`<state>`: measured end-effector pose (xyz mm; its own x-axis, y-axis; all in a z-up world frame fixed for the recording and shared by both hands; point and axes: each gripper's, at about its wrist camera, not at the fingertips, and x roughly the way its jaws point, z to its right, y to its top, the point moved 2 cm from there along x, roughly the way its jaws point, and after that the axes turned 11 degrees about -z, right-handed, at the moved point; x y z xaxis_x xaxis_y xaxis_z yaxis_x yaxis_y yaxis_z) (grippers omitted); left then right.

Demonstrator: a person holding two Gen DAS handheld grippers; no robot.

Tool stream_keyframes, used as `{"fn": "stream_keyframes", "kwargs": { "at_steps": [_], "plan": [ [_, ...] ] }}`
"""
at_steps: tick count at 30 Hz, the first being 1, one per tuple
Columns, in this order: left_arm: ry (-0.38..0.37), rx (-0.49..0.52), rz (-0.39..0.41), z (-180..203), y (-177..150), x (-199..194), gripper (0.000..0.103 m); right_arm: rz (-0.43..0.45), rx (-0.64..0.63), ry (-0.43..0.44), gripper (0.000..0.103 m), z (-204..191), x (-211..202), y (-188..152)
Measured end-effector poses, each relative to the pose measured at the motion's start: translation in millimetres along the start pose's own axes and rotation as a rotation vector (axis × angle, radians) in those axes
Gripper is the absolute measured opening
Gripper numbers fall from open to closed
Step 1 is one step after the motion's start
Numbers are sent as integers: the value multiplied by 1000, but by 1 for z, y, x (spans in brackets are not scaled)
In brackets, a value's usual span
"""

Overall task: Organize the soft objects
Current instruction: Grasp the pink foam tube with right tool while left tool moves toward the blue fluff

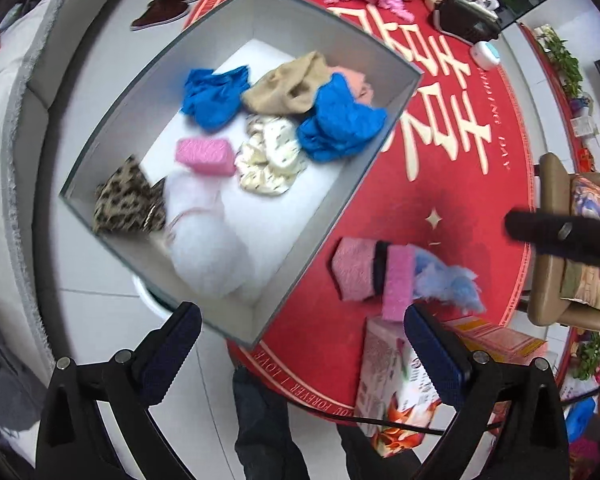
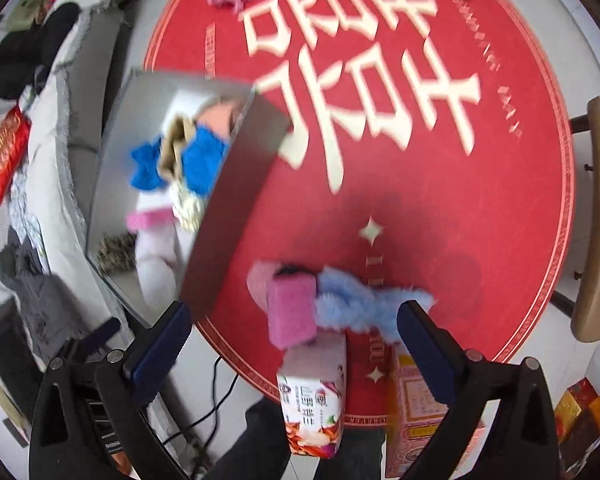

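Pink sponge (image 2: 293,312) upright on red mat (image 2: 440,216), long axis vertical.

The box (image 1: 112,120) sits on the left part of the round table (image 1: 440,184), holding cloths (image 1: 216,94), a scrunchie (image 1: 270,156) and a sponge (image 1: 206,156). Right of it lies a small pile (image 1: 400,276); cartons (image 1: 396,384) stand nearer.

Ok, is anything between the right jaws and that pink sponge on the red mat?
Nothing visible blocks it. The right gripper is open, and the pink sponge lies just ahead of it, against the blue fluffy piece, above a printed carton. The grey box stands off to the left.
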<state>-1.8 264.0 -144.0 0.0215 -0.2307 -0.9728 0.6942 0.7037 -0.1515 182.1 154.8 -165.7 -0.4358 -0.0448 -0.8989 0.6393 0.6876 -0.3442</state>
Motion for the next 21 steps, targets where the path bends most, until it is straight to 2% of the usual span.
{"fn": "stream_keyframes", "kwargs": {
  "at_steps": [5,10,13,14,16,17,18,21],
  "plan": [
    [33,-44,-5,-14,-16,5,102,-90,-53,-33,102,-16,54,-11],
    [57,-89,1,-36,-30,3,102,-132,-85,-82,102,-30,96,-11],
    [59,-103,-3,-44,-38,4,102,-150,-99,-107,98,-35,113,-8],
    [60,-105,-4,-44,-39,4,102,-159,-101,-112,92,-35,118,-7],
    [58,-109,-11,-46,-43,6,102,-190,-89,-134,70,-30,128,-5],
    [57,-108,-15,-45,-44,7,102,-200,-66,-147,48,-24,130,-5],
    [56,-105,-17,-44,-45,8,102,-199,-42,-143,39,-18,128,-5],
    [48,-87,-20,-37,-47,9,102,-153,43,-62,28,5,110,-4]
  ]
}}
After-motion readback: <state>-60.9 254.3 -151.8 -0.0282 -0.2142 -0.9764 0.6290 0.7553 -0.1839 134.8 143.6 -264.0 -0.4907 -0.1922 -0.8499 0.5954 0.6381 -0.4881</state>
